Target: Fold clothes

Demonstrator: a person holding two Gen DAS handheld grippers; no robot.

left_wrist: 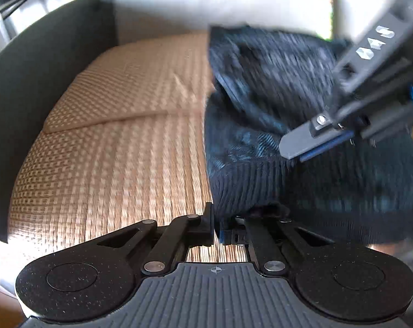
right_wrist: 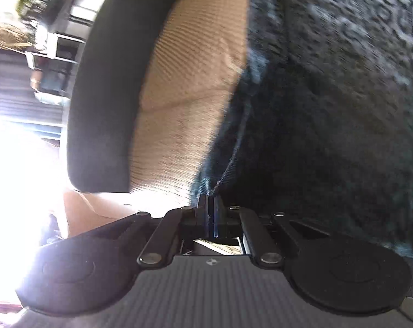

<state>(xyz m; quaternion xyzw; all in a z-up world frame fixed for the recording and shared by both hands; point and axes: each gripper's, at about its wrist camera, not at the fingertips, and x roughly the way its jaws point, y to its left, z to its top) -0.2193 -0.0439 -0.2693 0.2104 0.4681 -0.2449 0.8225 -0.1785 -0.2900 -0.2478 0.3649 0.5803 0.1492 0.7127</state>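
Left gripper (left_wrist: 216, 224) clamped on sweater (left_wrist: 274, 104) hem at cushion (left_wrist: 110, 150) front edge; right gripper (right_wrist: 210, 205) pinched on a seam. Risk: shallow bite slips, fold collapses.

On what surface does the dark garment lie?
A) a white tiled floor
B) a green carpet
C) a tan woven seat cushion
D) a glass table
C: the dark knitted garment lies on the tan woven seat cushion, whose checked weave shows beside it in both views.
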